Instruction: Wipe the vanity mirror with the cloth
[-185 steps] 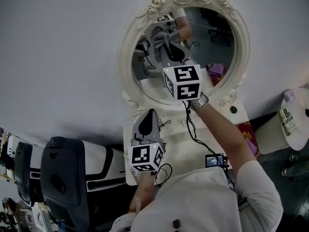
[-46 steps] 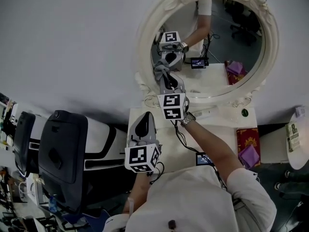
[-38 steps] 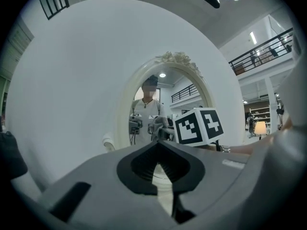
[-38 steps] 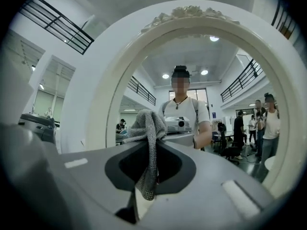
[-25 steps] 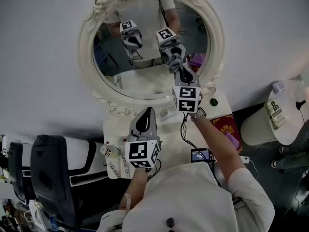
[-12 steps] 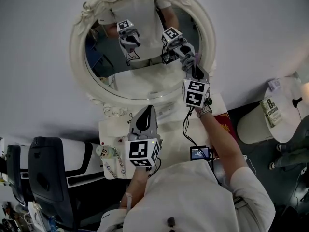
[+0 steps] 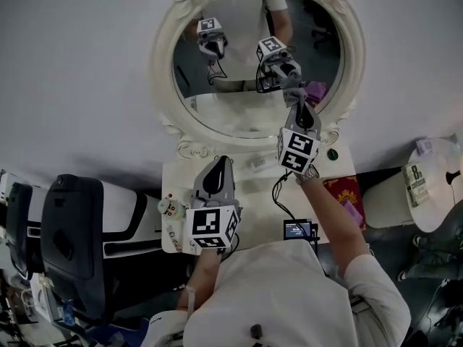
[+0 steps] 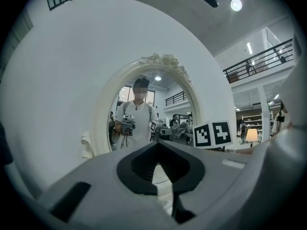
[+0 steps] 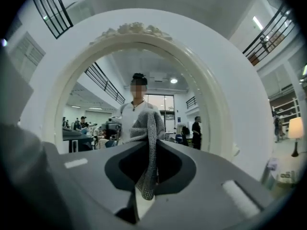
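In the head view, the oval mirror (image 7: 163, 85) with its ornate cream frame fills the upper centre of the frame, standing at the back of a white surface (image 7: 255, 202). The right gripper (image 7: 296, 101) reaches up to the lower right part of the glass, and the grey cloth (image 7: 292, 91) at its tip meets its own reflection there. The left gripper (image 7: 219, 166) hangs lower, at centre frame over the surface, well apart from the glass. A black chair (image 7: 69, 244) stands at the lower left, and a small screen (image 7: 298, 229) lies at the near edge of the surface. In the left gripper view, the left gripper (image 8: 158, 145) has its jaws drawn together with nothing between them. The mirror (image 8: 103, 123) stands ahead at centre frame, and the marker cube (image 8: 211, 134) of the other gripper shows to its right. In the right gripper view, the jaws of the right gripper (image 9: 148, 145) are clamped on the cloth (image 9: 152, 128), which rises above the tips and hangs below them in a knitted fold. The mirror (image 9: 211, 109) fills most of the frame close ahead.
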`<state>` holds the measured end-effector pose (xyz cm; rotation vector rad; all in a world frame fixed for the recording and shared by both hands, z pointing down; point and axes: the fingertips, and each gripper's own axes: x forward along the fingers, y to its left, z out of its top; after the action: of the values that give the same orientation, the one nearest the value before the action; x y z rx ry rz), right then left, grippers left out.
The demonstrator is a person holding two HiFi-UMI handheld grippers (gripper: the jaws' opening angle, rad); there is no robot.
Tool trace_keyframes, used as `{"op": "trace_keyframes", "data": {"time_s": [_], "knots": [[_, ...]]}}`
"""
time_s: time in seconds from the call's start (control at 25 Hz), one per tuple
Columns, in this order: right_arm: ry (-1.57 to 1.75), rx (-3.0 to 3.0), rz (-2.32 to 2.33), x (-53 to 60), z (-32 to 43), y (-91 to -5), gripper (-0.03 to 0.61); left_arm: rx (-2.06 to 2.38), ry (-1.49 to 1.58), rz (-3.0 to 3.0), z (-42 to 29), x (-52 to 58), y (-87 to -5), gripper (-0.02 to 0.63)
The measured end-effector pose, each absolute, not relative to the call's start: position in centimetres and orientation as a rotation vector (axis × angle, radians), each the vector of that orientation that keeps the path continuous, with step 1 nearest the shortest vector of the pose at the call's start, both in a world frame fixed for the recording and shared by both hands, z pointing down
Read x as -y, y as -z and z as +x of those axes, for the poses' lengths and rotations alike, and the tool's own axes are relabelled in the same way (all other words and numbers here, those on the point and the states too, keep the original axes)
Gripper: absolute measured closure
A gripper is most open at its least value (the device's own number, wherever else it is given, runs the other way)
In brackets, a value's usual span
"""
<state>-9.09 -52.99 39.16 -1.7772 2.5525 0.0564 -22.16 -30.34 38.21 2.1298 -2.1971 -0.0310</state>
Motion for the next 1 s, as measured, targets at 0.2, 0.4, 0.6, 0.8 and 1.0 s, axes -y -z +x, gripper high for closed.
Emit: {"op": "trace_keyframes", "data": {"time_s": [0.2, 0.4, 0.6, 0.8, 1.0], "knots": [[-0.082, -2.777, -1.515, 47.6, -19.0, -40.9, 0.546, 2.261, 0.046, 2.061, -25.3, 27.7, -38.3, 0.611], [-0.128, -2.963, -1.347, 44.0, -26.7, -43.9, 0.546, 2.340, 0.052, 1.972, -28.2, 24.4, -38.3, 0.611], [-0.114, -3.056, -1.273, 42.5, -31.4, -46.3, 0.545, 2.431, 0.032, 1.837, -31.3, 21.0, -38.8, 0.611], [-0.035, -3.103, -1.295, 43.6, -33.4, -48.2, 0.545, 2.474, -0.008, 1.739, -32.5, 18.8, -39.7, 0.611], [-0.001, -3.098, -1.292, 44.9, -33.0, -48.4, 0.545, 2.489, -0.043, 1.715, -32.2, 18.8, -39.9, 0.611]]}}
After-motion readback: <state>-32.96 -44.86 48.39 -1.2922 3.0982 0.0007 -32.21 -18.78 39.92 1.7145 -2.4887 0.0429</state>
